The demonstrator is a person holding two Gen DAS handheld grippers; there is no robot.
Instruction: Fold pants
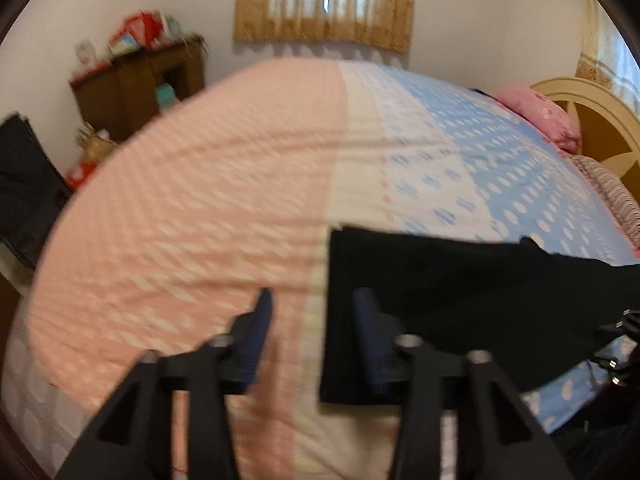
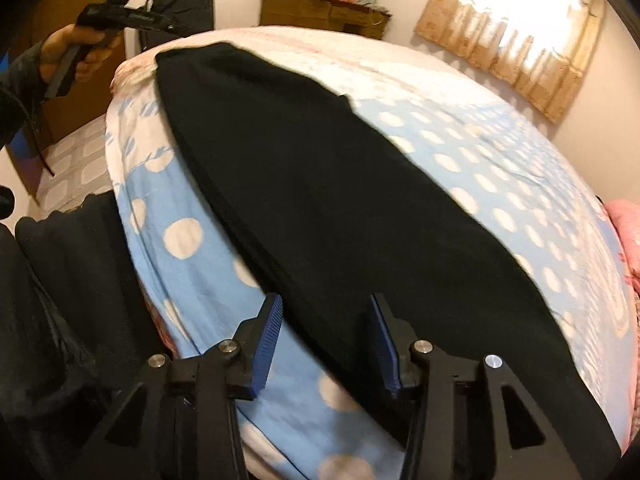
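Observation:
Black pants (image 2: 328, 200) lie flat along the bed, folded lengthwise into one long strip. In the left wrist view the pants' (image 1: 460, 300) square end lies just right of my left gripper (image 1: 314, 300), which is open and empty above the bedspread. My right gripper (image 2: 324, 306) is open and empty, hovering over the near edge of the pants. The left gripper (image 2: 116, 20) also shows in the right wrist view, held in a hand beyond the pants' far end.
The bed (image 1: 200, 200) has a pink, white and blue spotted cover. A pink pillow (image 1: 540, 116) and headboard (image 1: 600, 128) are at the right. A brown cabinet (image 1: 140, 80) with clutter stands by the wall. Dark clothing (image 2: 60, 280) lies beside the bed.

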